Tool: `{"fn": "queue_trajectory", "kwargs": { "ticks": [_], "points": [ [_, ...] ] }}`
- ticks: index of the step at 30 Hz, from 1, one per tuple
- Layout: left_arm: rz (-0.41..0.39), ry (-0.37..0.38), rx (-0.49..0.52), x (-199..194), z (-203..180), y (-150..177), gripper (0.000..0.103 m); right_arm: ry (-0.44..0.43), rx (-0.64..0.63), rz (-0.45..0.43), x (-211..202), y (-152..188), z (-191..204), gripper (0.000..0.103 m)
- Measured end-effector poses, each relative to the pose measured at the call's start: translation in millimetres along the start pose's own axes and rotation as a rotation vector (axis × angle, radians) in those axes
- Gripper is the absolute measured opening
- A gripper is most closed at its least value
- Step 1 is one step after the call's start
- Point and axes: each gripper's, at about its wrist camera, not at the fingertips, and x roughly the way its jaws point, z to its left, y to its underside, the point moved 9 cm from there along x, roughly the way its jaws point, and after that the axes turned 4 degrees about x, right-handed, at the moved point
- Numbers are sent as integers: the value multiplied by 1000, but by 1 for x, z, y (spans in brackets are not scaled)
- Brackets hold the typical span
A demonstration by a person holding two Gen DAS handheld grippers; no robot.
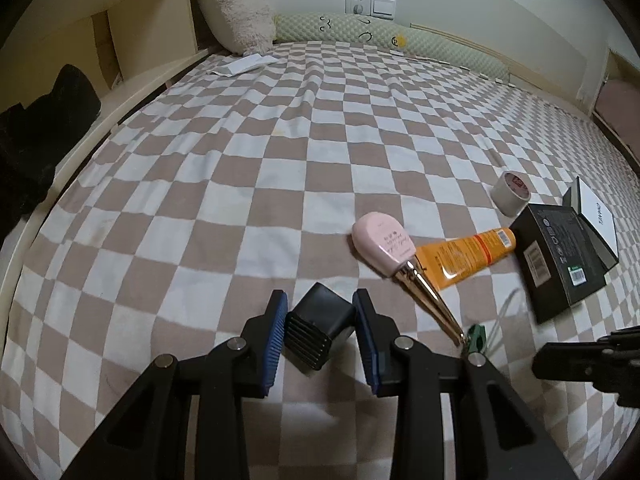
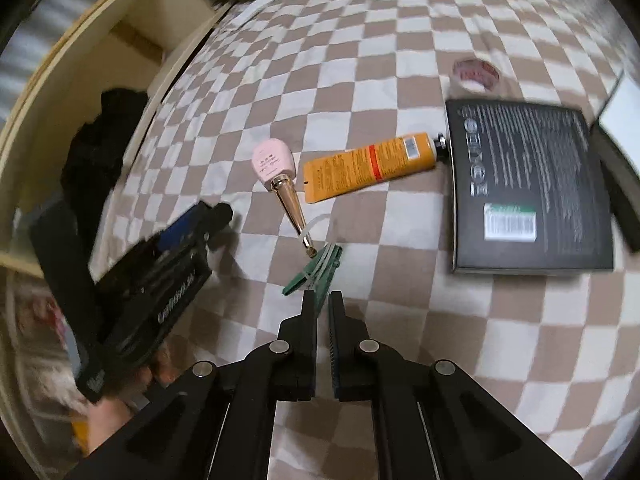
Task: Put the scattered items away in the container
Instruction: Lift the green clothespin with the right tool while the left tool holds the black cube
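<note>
Checkered bed. My left gripper spread around black block, not yet pinching. Right gripper almost pressed together, green clip at tips; grip unclear. Next I squeeze left.

Dim, fisheye-warped; right view perhaps motion-blurred

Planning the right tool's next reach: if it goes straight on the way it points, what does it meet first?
Probably the green clip: it lies directly ahead of the right tool, the near end between its narrowly parted fingers. Contact unclear.

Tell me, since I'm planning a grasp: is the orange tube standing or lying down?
Lying down. The orange tube rests flat on the checkered bedspread, its cap end toward the black box.
</note>
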Motion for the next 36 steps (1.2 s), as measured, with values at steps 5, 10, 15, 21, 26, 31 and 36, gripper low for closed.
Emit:
{"fn": "queue_trajectory", "kwargs": {
  "ticks": [5, 10, 15, 21, 26, 31, 36],
  "points": [
    [4, 20, 7, -8, 2, 8, 34, 9, 23, 3, 12, 3, 4, 6],
    [14, 30, 17, -12, 6, 17, 34, 67, 43, -14, 23, 1, 4, 6],
    [15, 43, -2, -12, 13, 20, 34, 77, 39, -22, 28, 2, 6, 6],
    [9, 51, -15, -15, 19, 22, 34, 70, 30, -35, 30, 2, 10, 29],
    [0, 48, -23, -20, 26, 22, 34, 106, 3, -56, 28, 2, 13, 91],
    [3, 46, -23, -21, 31, 25, 34, 164, 10, -52, 37, 2, 13, 58],
    [12, 43, -10, -20, 32, 29, 34, 203, -4, -31, 47, 1, 17, 43]
  ]
}}
